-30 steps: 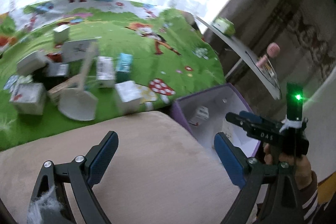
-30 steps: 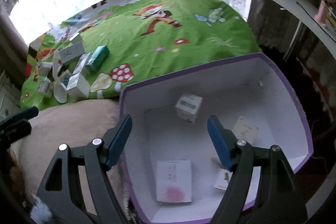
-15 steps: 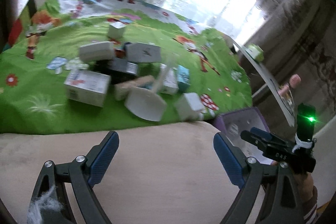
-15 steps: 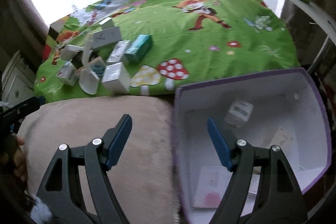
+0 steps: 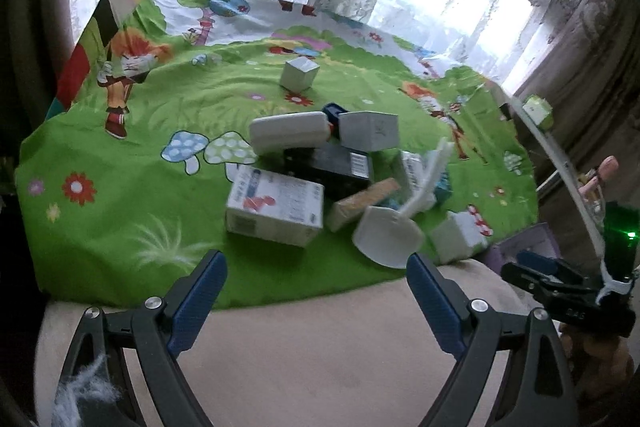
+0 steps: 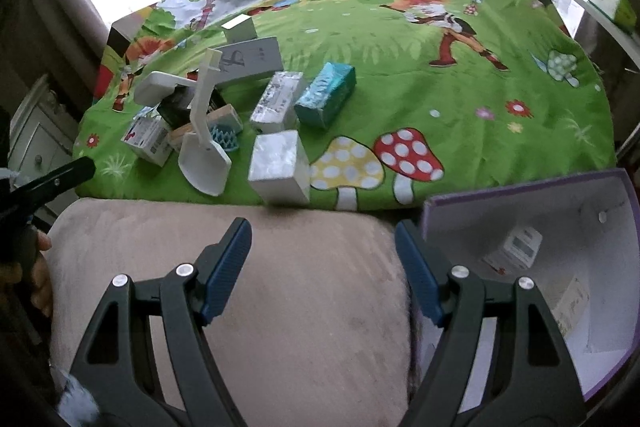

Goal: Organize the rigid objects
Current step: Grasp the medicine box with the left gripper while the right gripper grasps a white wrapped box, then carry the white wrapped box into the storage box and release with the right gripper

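Jaws of left gripper (image 5: 314,297) and right gripper (image 6: 323,269) both spread, nothing between — hang over beige cushion (image 6: 280,307). Boxes pile (image 5: 320,171) beyond cushion (on green mat (image 6: 460,99)); purple box (image 6: 560,267) just right of cushion.

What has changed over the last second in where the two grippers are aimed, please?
Both grippers swung away from the purple box toward the pile of boxes and white scoop on the green sheet. The box, earlier centred under the right gripper, now sits at its right edge. The left gripper and right gripper stayed open and empty; the pile is unmoved.
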Tool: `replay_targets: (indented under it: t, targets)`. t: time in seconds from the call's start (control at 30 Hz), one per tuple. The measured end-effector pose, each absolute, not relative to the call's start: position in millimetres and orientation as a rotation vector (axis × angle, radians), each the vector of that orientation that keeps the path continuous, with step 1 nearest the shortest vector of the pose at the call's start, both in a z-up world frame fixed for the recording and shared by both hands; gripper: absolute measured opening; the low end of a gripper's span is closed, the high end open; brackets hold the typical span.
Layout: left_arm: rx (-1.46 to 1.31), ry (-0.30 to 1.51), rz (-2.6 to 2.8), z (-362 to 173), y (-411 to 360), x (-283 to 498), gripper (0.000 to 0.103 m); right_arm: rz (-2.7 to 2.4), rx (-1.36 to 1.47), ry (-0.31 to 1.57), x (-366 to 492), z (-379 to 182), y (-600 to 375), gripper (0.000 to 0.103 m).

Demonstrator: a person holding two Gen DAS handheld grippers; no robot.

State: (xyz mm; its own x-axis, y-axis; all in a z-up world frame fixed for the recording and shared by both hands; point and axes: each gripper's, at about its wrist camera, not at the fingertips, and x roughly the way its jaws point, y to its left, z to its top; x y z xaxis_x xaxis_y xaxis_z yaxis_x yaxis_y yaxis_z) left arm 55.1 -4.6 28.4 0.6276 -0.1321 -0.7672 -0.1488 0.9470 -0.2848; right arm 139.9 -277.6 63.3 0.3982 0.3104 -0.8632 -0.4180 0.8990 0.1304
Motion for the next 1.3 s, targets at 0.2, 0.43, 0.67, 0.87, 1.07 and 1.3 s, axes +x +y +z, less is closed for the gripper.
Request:
replay_targets:
  t: [0.2,0.43,0.67,0.87,1.07,1.3]
  targets:
    - [-0.289,0.946,0.019,18,2,81,0.092,0.477,-0.166,1.067,152,58,-251,0.077]
    - [-0.249,0.996,0.024,5,8,102,0.092,0.459,-0.212,1.084,169,47,-234,0.077]
    - [-0.218,1.044,0.032,-7,7,116,0.092,0.441,-0.267,1.105,184,35,-220,0.070]
    - [-0.191,1.067,0.031,-12,3,120,0.072,0.437,-0.291,1.144,193,22,-213,0.038]
    - [-0.179,1.051,0.058,-7,3,112,0.071,0.444,-0.296,1.121,188,24,-214,0.038]
    - [-0.237,1.009,0.097,3,9,86,0.071,0.418,-0.275,1.066,175,39,-224,0.038]
